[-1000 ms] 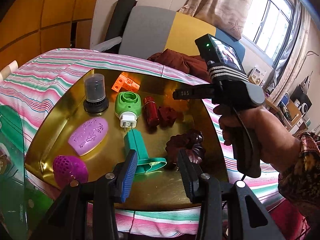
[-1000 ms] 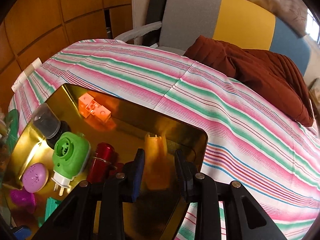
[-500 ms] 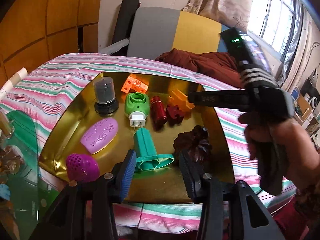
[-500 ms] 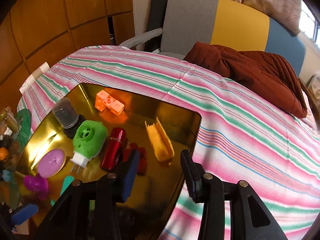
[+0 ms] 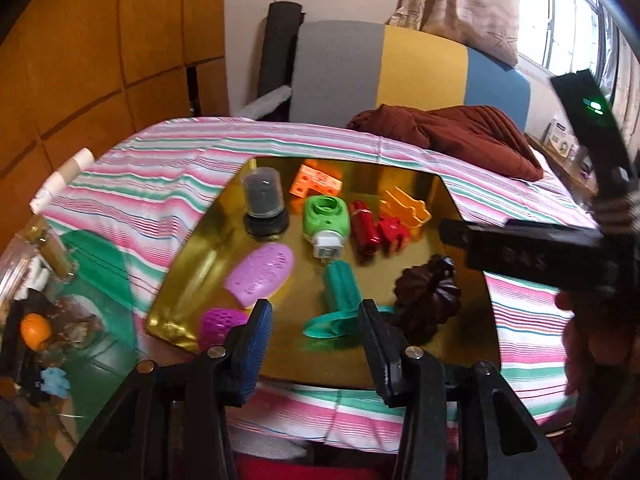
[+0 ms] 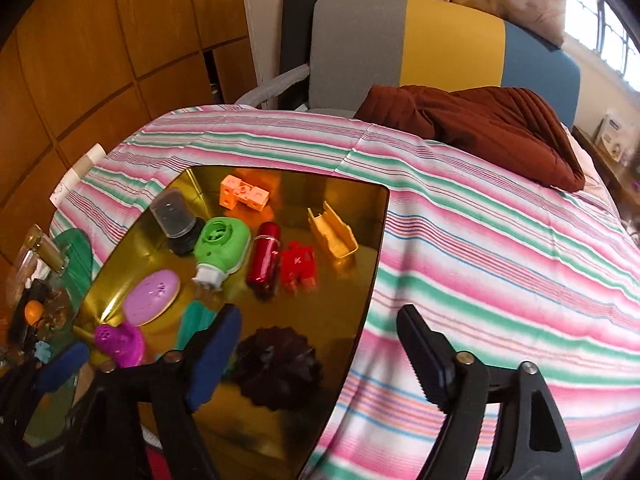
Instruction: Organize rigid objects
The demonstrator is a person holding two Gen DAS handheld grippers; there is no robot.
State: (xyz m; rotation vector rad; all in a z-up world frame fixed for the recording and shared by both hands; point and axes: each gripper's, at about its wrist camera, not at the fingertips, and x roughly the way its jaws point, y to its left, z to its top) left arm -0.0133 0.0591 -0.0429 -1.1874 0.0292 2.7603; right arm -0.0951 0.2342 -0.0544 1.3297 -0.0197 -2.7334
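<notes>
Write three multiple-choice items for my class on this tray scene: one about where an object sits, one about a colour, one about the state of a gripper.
1. Where does the yellow piece lie?
A. On the striped cloth
B. On the gold tray, near its far right corner
C. On the chair

2. What colour is the plug-in device beside the red cylinder?
A. Blue
B. Green
C. White

3. What is between the right gripper's jaws?
A. Nothing
B. The yellow piece
C. The red cylinder

Answers: 1 B, it rests on the gold tray by that corner. 2 B, its body is bright green. 3 A, the jaws are opening with nothing between them.
</notes>
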